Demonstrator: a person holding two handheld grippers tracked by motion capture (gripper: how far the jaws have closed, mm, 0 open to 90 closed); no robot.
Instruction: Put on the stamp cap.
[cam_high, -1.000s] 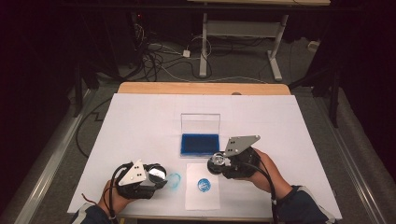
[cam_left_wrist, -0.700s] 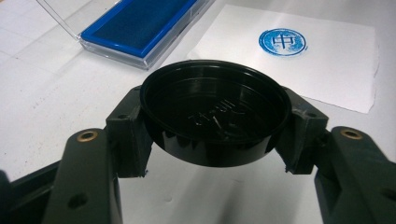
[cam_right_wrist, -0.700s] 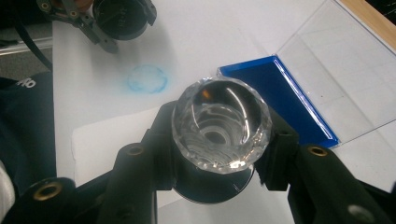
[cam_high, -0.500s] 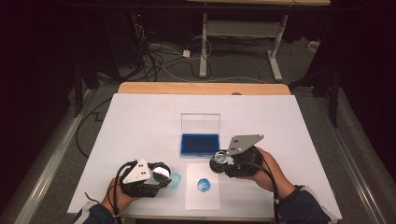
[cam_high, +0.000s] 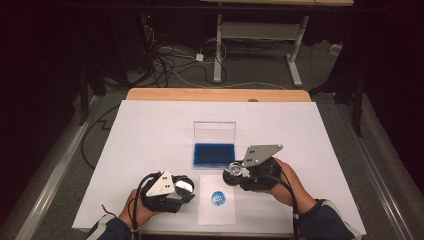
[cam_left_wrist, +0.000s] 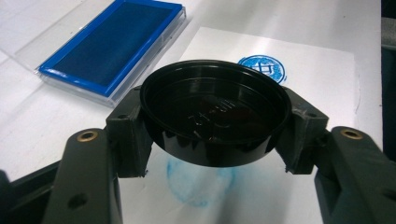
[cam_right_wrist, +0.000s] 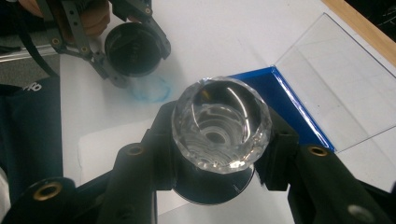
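Observation:
My left gripper (cam_high: 183, 189) is shut on a round black cap (cam_left_wrist: 214, 109), held hollow side up just left of the white paper sheet (cam_high: 217, 215). My right gripper (cam_high: 235, 175) is shut on a stamp with a faceted clear top (cam_right_wrist: 221, 122), held above the paper's far edge. The paper bears a round blue stamp print (cam_high: 218, 198). Just beyond the paper, a blue ink pad (cam_high: 214, 154) lies in its clear case with the lid (cam_high: 214, 132) standing open. The right gripper view looks across at the left gripper (cam_right_wrist: 132, 50) and cap.
A faint blue smudge (cam_left_wrist: 201, 183) marks the white table cover below the cap. The cover (cam_high: 150, 130) spreads wide to the left, right and back. A wooden table edge (cam_high: 215, 94) lies at the far side, with cables and desk legs on the floor beyond.
My left gripper has edged a little to the right toward the paper with the cap. The right gripper has barely shifted with the stamp.

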